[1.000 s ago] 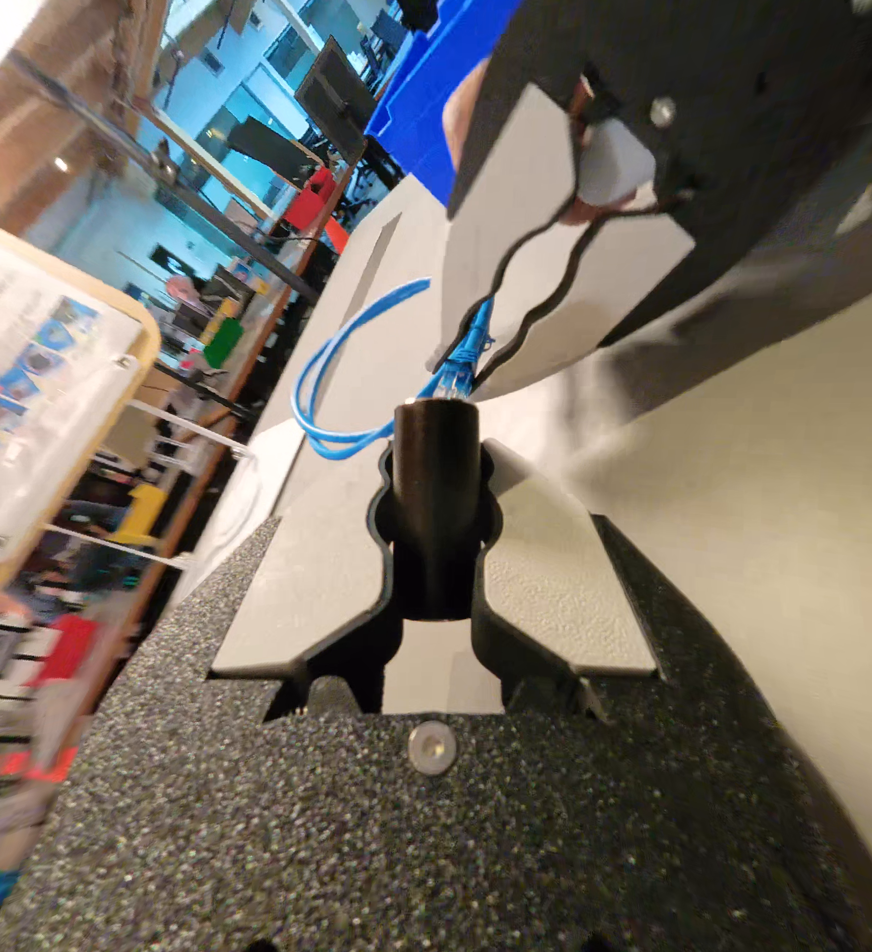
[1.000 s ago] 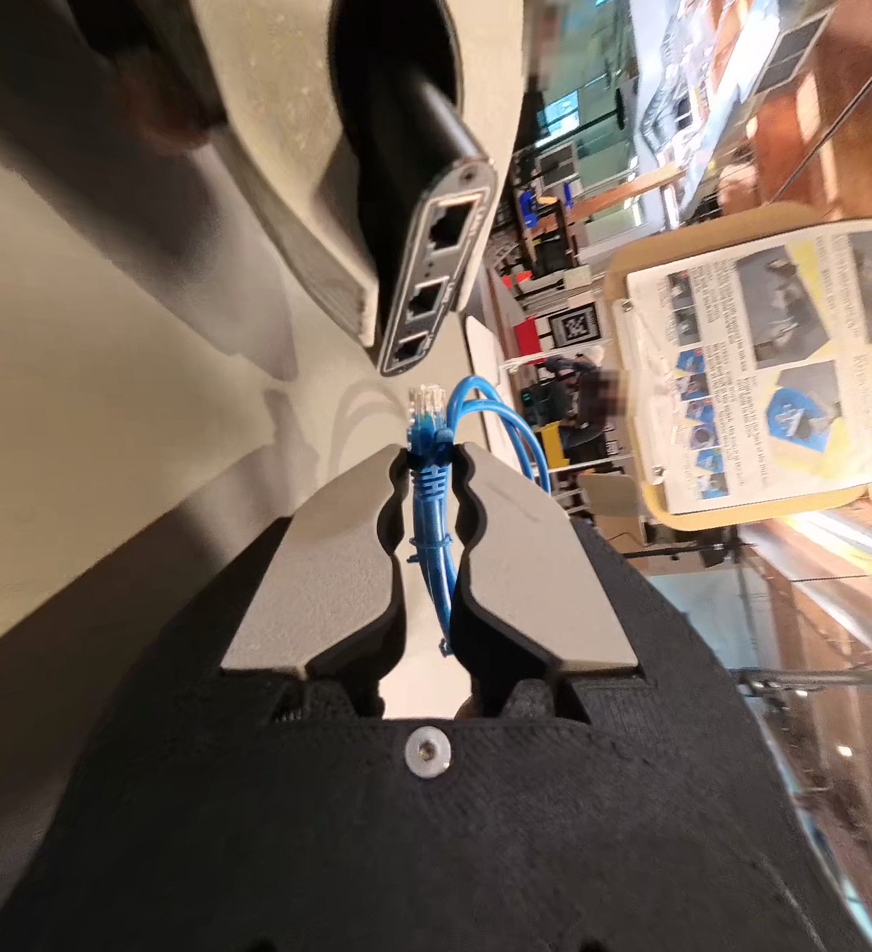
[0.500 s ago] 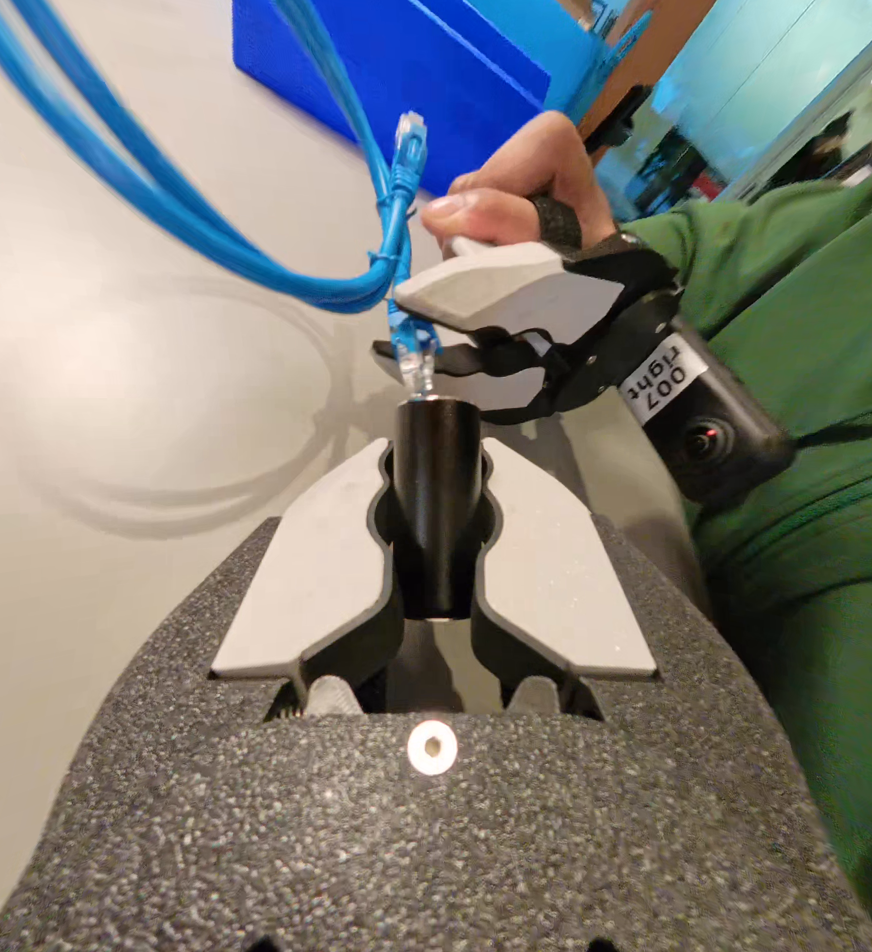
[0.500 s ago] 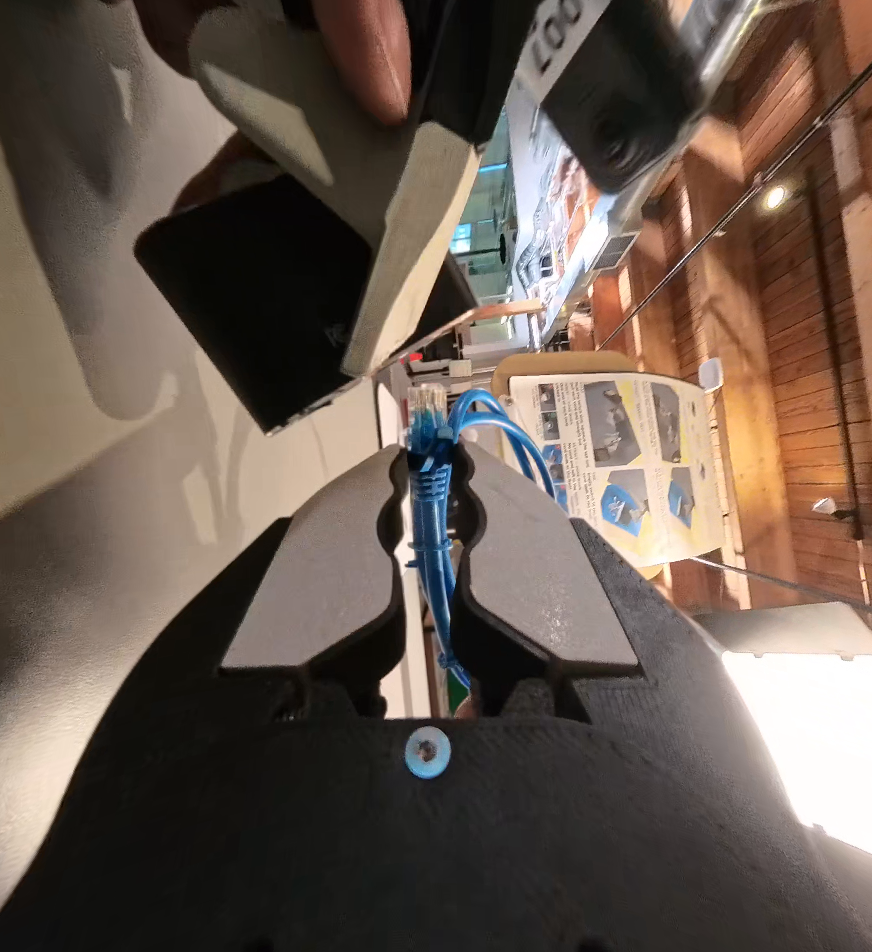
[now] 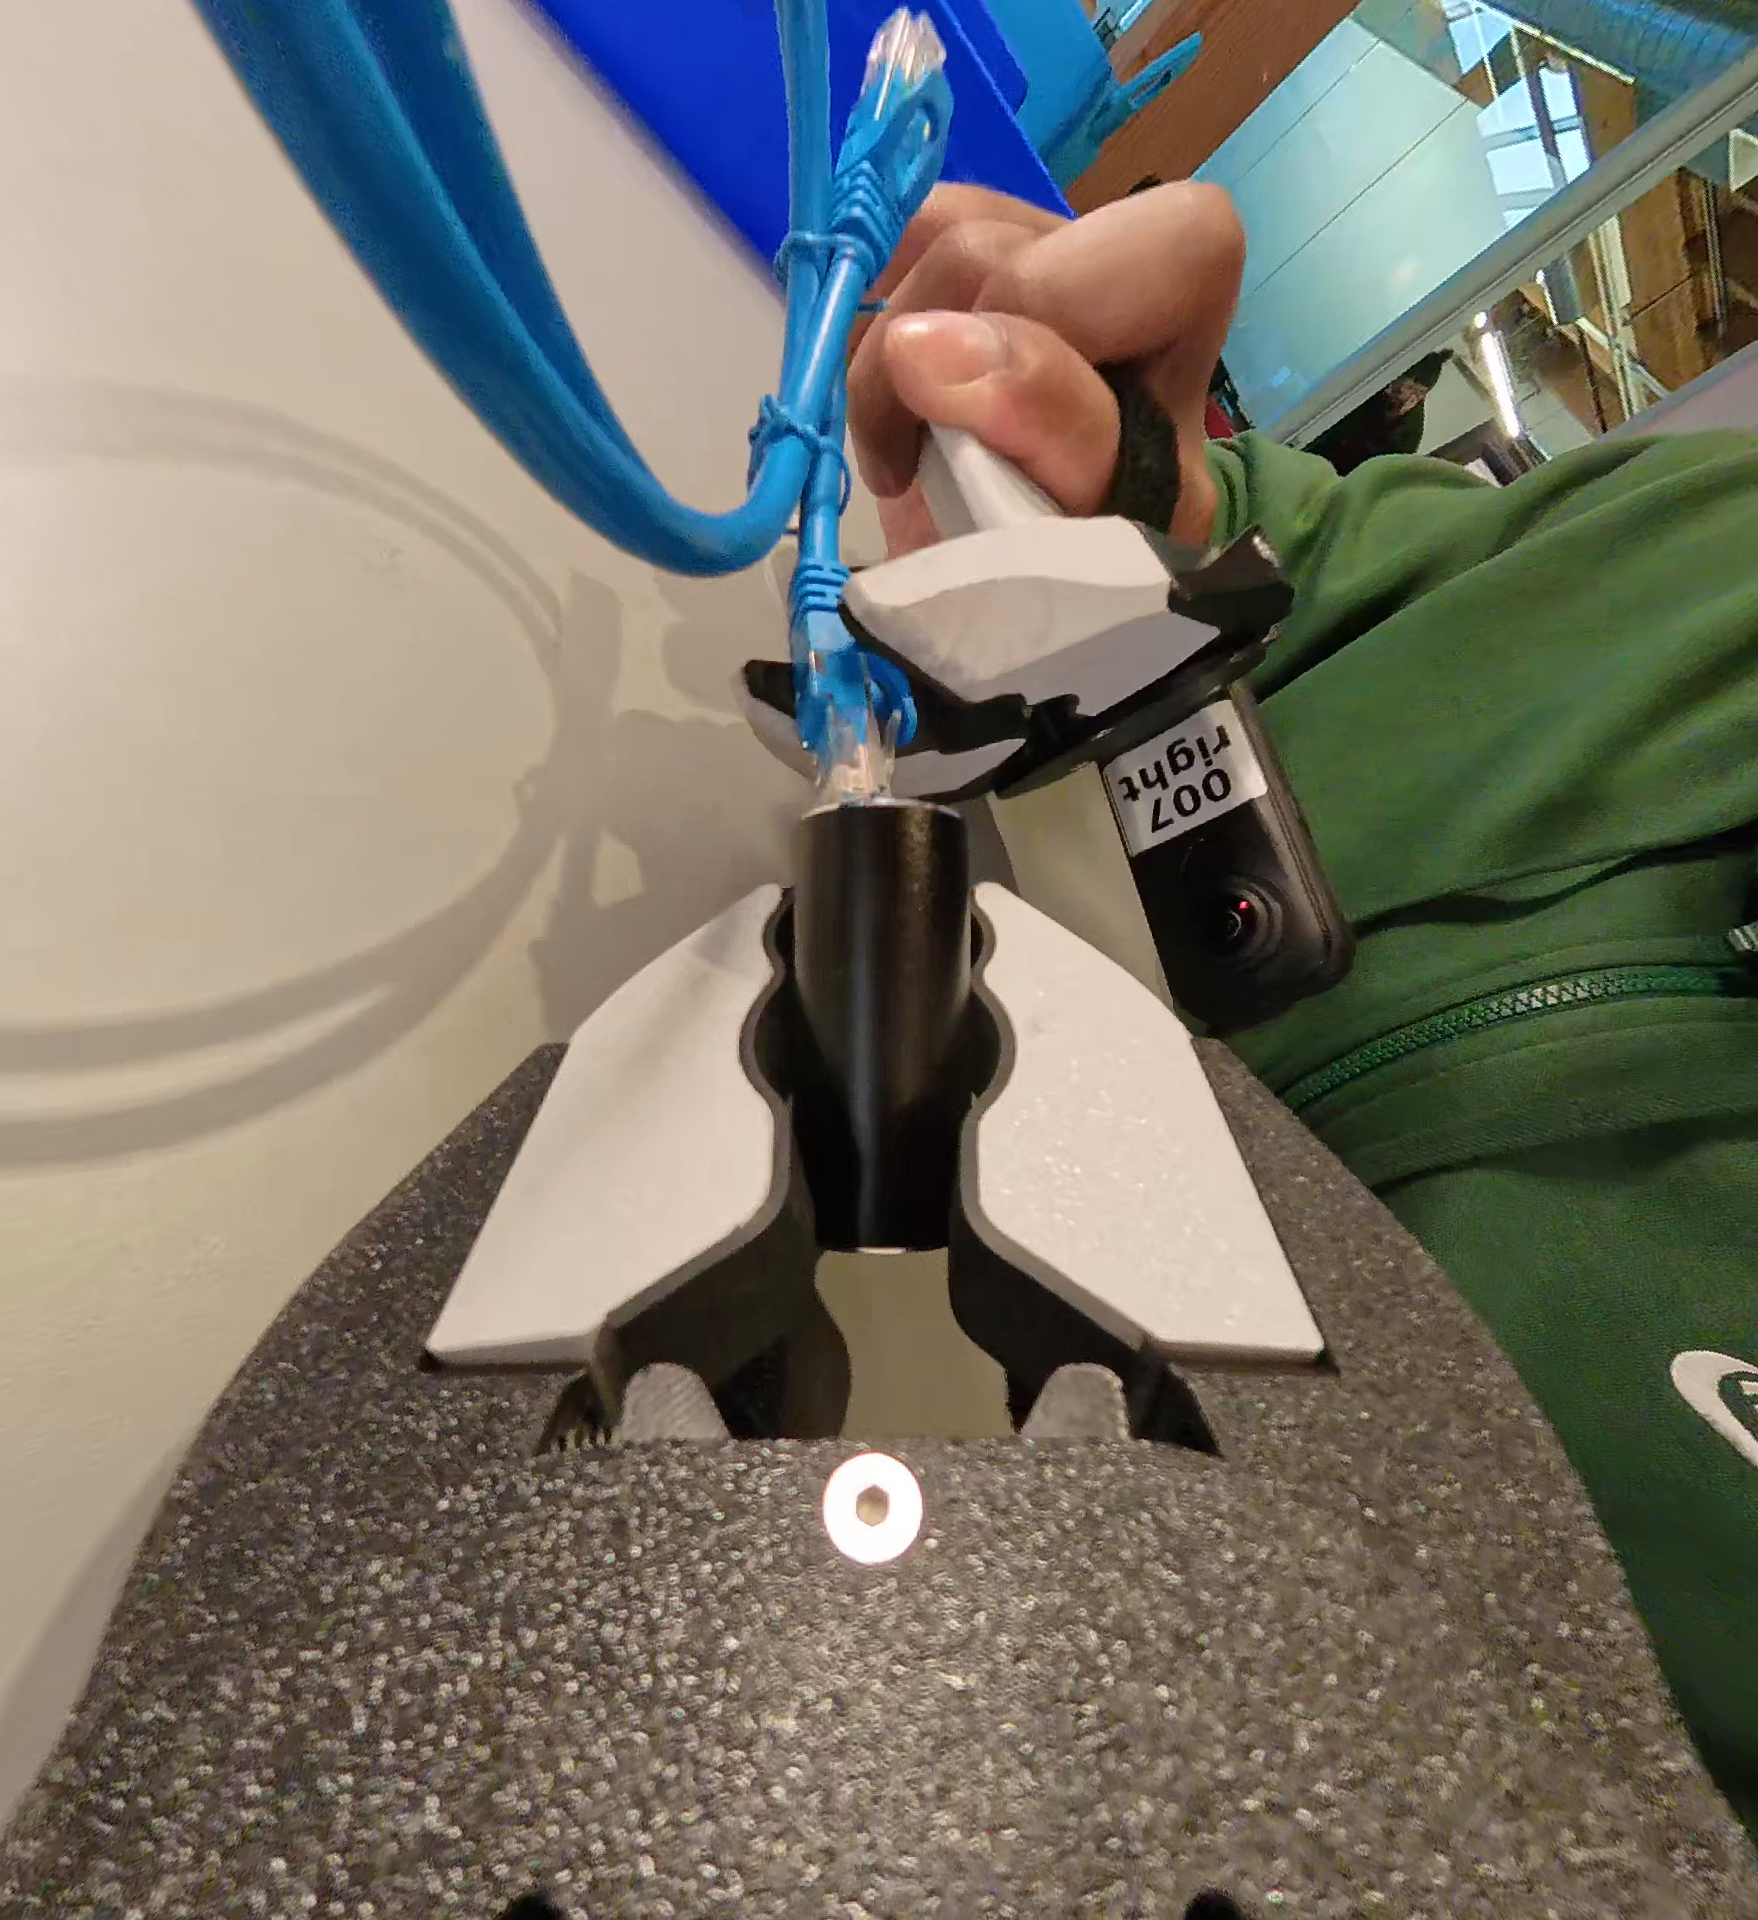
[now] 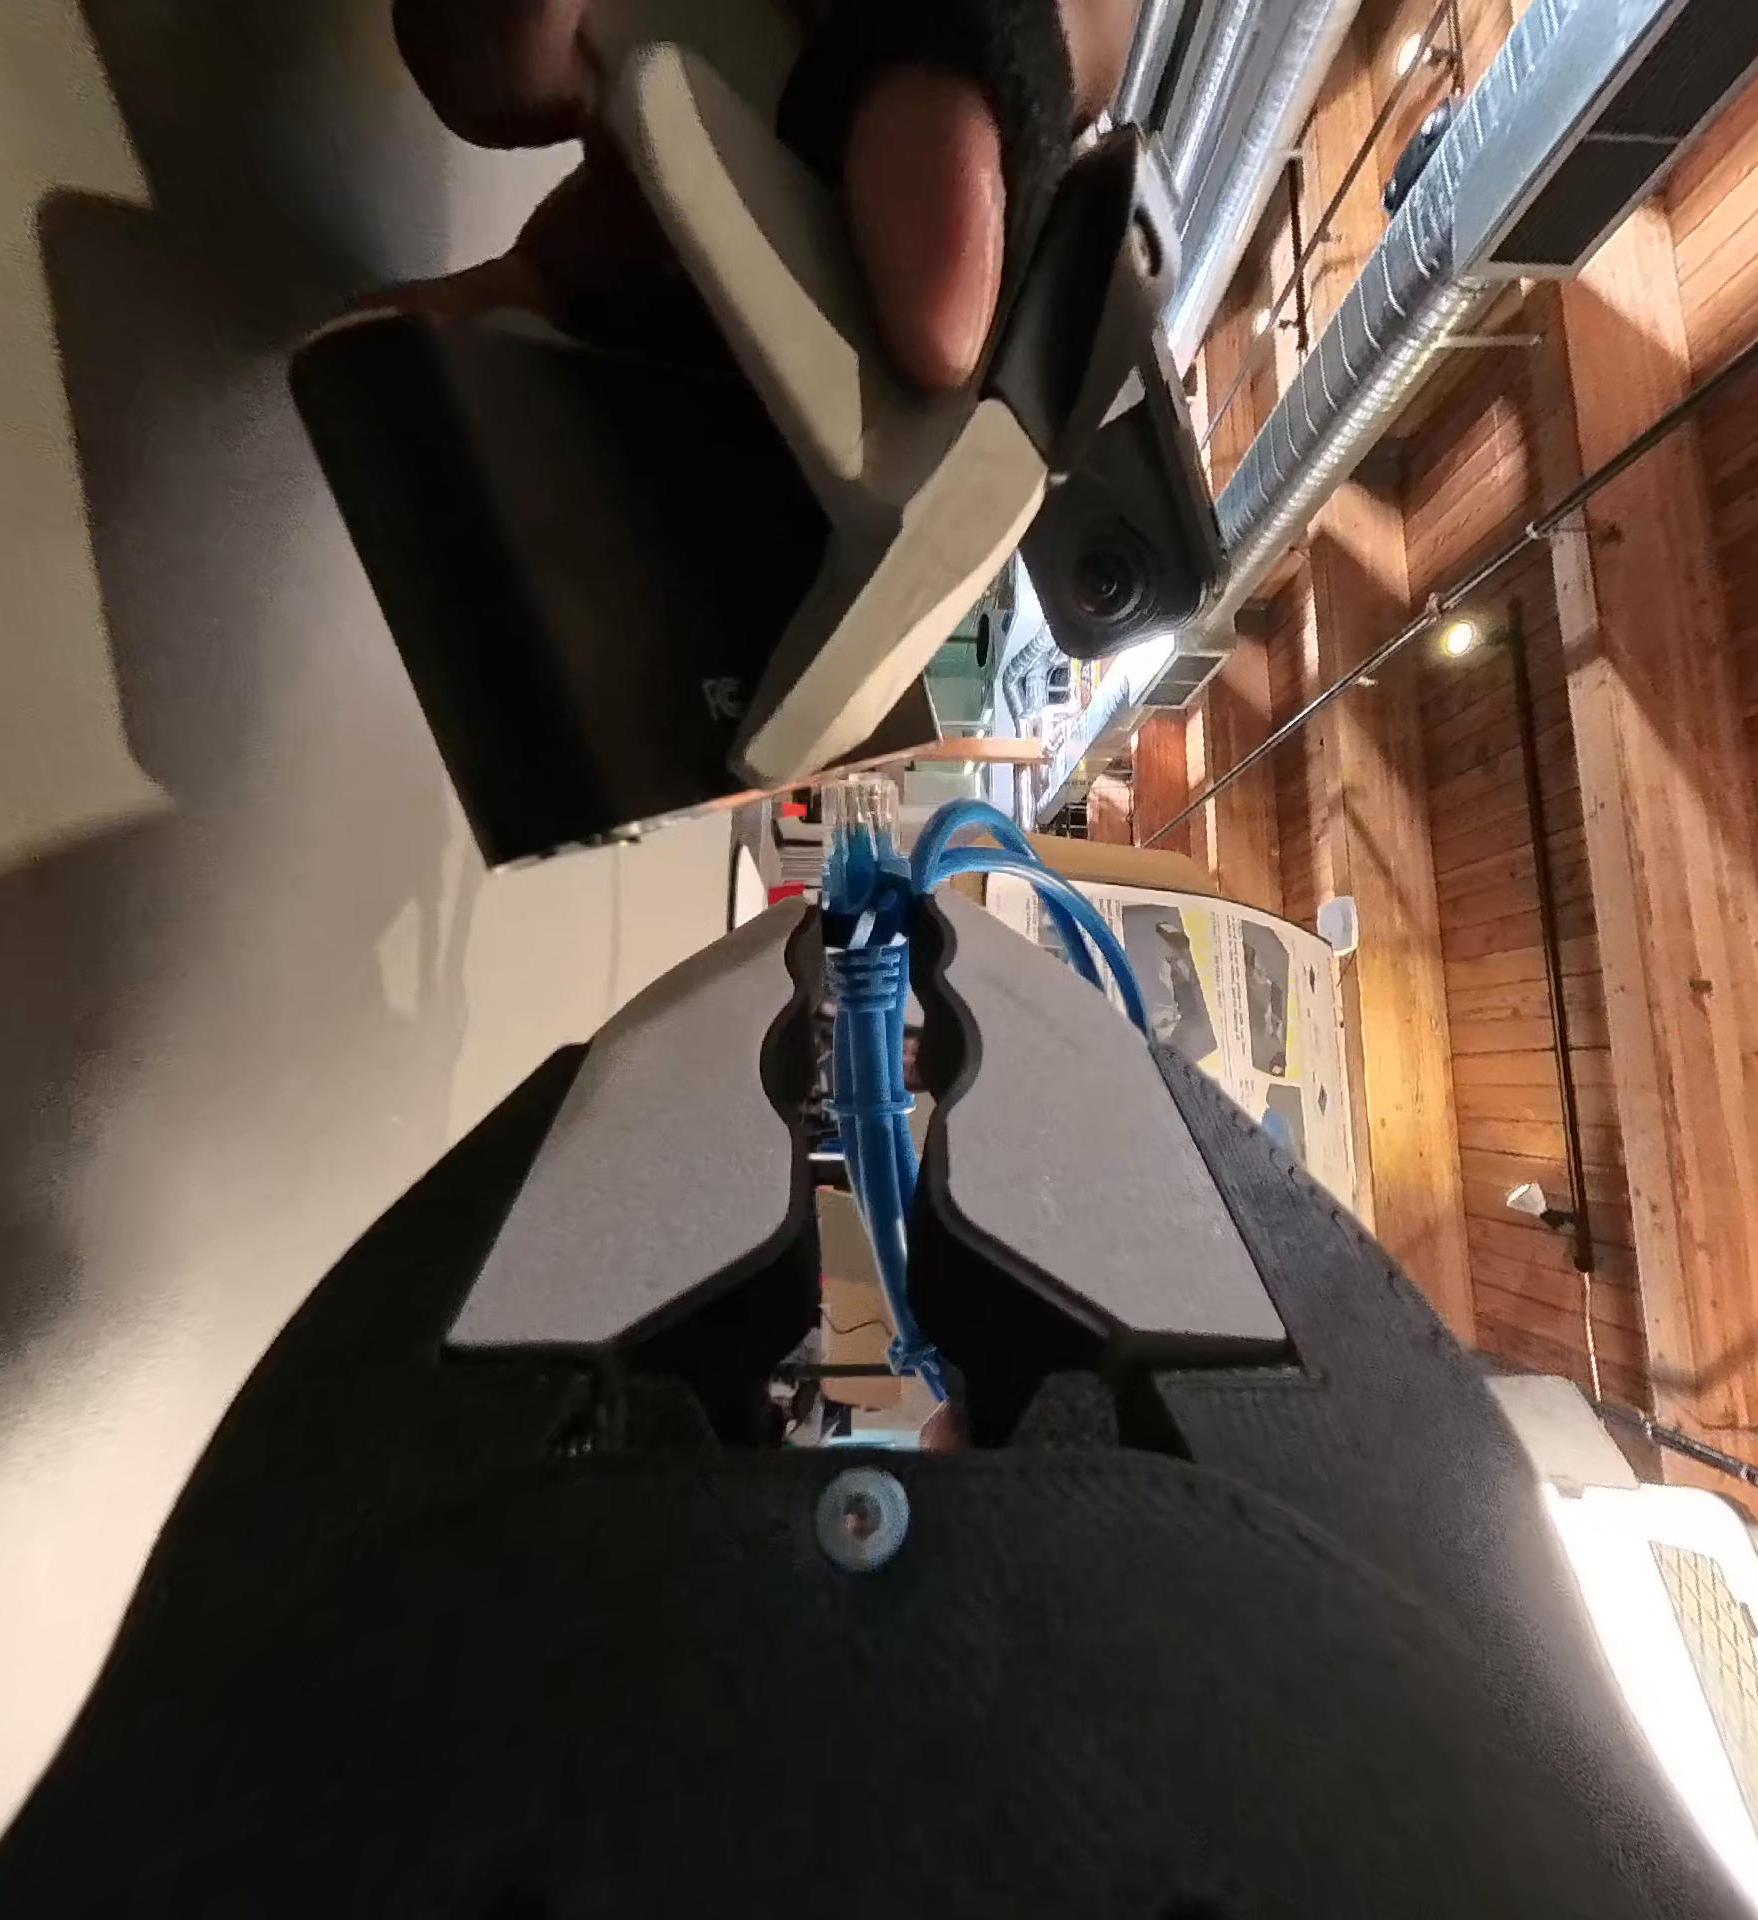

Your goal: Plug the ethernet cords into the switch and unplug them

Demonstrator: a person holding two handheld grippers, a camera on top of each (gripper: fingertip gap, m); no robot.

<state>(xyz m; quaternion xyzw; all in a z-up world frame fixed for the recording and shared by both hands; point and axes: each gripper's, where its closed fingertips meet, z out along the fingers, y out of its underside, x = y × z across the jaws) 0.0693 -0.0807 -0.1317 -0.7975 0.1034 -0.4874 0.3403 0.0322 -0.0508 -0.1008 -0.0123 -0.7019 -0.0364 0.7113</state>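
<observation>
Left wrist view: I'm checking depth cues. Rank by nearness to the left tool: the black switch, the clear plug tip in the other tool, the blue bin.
1. Black switch: clamped between the fingers of the left tool.
2. Clear plug tip of the blue ethernet cord: at the switch's far end, held by the right tool.
3. Blue bin: top, on the table behind.

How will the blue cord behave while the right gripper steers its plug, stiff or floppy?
Likely floppy: the cord sags in a loose loop beyond the right gripper. The booted plug looks stiffer, sticking straight out past the jaws. It is probably light, so the loop's swing may nudge the aim at the switch.
</observation>
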